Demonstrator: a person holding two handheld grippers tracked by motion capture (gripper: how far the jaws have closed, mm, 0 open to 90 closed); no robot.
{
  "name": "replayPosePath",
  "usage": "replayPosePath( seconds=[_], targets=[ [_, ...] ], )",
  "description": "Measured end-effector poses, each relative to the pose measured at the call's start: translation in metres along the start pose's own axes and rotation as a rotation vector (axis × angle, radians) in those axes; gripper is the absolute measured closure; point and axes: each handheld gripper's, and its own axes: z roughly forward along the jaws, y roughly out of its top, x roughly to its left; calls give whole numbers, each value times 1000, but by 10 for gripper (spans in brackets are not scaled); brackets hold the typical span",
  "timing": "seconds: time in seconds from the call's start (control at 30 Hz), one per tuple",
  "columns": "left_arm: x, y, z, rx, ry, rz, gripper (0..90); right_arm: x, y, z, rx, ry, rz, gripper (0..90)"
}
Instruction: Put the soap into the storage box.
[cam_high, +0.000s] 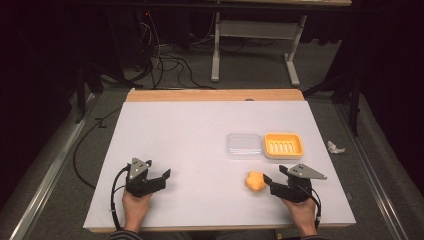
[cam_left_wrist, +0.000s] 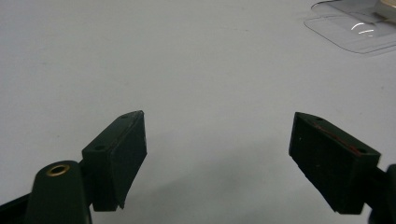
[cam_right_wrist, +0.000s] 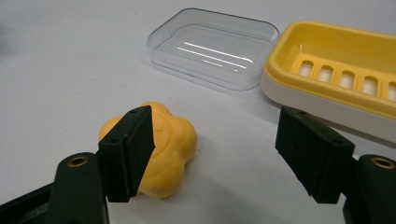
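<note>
A yellow flower-shaped soap (cam_high: 255, 181) (cam_right_wrist: 173, 149) lies on the white table (cam_high: 190, 130). My right gripper (cam_high: 274, 176) (cam_right_wrist: 215, 135) is open just to the soap's right. In the right gripper view the soap sits behind and beside the left jaw, and the gap between the jaws holds nothing. Beyond it stand a yellow soap dish (cam_high: 283, 145) (cam_right_wrist: 327, 46) and a clear plastic lid (cam_high: 244, 145) (cam_right_wrist: 212, 46), side by side. My left gripper (cam_high: 165, 177) (cam_left_wrist: 217, 140) rests open at the front left over bare table, with a corner of the lid (cam_left_wrist: 355, 28) far off.
A wooden strip (cam_high: 215, 95) runs along the table's far edge. A crumpled white scrap (cam_high: 335, 147) lies on the floor to the right. Cables and a metal stand (cam_high: 250, 45) sit on the floor behind the table.
</note>
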Motion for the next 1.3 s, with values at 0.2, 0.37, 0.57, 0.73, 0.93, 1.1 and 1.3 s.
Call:
replayPosePath(
  seconds=[0.2, 0.37, 0.57, 0.73, 0.93, 1.1, 1.3],
  targets=[
    [-1, 0, -1, -2, 10, 7, 205, 11, 8, -4, 42, 8, -17, 245],
    [0, 0, 0, 2, 9, -2, 201, 19, 12, -1, 86, 13, -26, 220],
    [-1, 0, 0, 1, 18, -7, 181, 36, 15, 11, 138, 37, -49, 182],
    [-1, 0, 0, -4, 6, 2, 162, 38, 16, 25, 189, 24, -108, 169],
    [1, 0, 1, 11, -5, -11, 159, 37, 14, 41, 252, 37, -125, 167],
    [0, 0, 0, -1, 3, -5, 158, 39, 13, 44, 275, 32, -138, 233],
    [-1, 0, 0, 5, -18, 8, 170, 41, 10, 42, 276, 23, -137, 256]
  ],
)
